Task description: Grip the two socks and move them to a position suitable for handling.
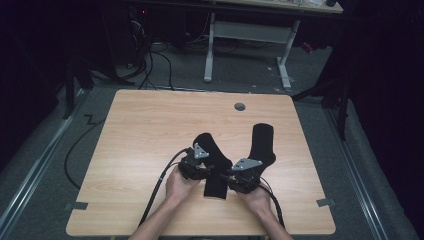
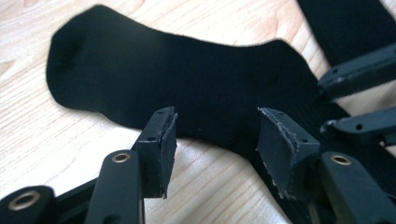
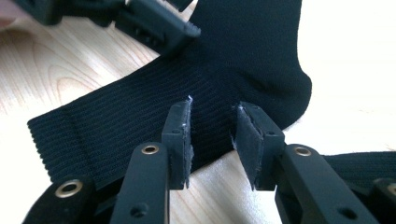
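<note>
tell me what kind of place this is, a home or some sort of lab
Probably a lab or recording room: a bare wooden table on grey carpet, loose cables on the floor behind it, and a white-legged desk against dark surroundings.

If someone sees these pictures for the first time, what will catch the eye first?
Two black socks on the pale wooden table stand out most: the left sock lies near the front edge and the right sock just beside it. The left gripper and the right gripper both sit open at the left sock, with its fabric between their pads. Behind the table, cables lie on a dark floor.
</note>
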